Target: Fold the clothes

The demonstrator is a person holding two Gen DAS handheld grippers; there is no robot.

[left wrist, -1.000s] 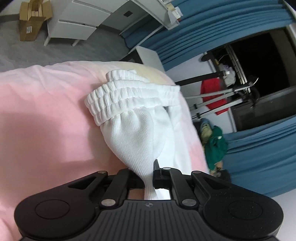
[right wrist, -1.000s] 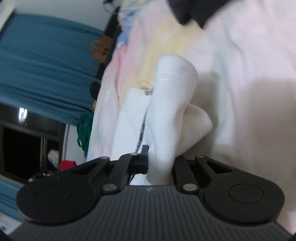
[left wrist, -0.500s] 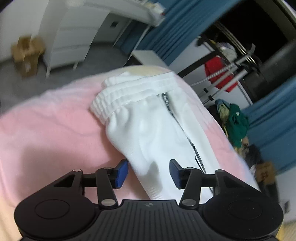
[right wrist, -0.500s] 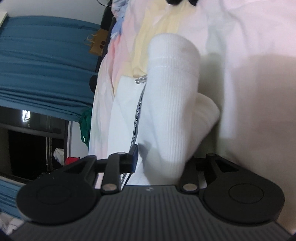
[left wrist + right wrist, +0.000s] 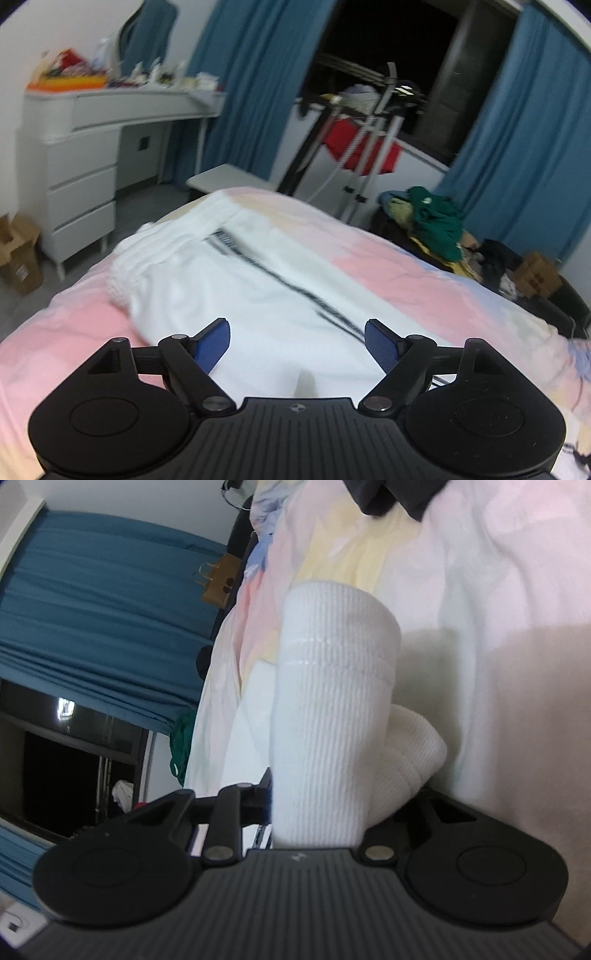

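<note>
White trousers with a dark side stripe lie folded on the pink and yellow bed cover. My left gripper hovers above them, its jaws opening wide, with nothing pressed between the blue pads. In the right wrist view the trousers' ribbed white cuff lies doubled over on the cover. My right gripper has the cuff loosely between its fingers. The cloth is not pinched, and it hides the right finger's tip.
A white chest of drawers and a cardboard box stand left of the bed. Beyond the bed are a drying rack and a heap of green clothes. A dark garment lies further up the cover.
The left gripper let go of the white cloth, spread its jaws, rose and rolled level. The right gripper's jaws widened from a tight pinch on the cuff to a loose gap.
</note>
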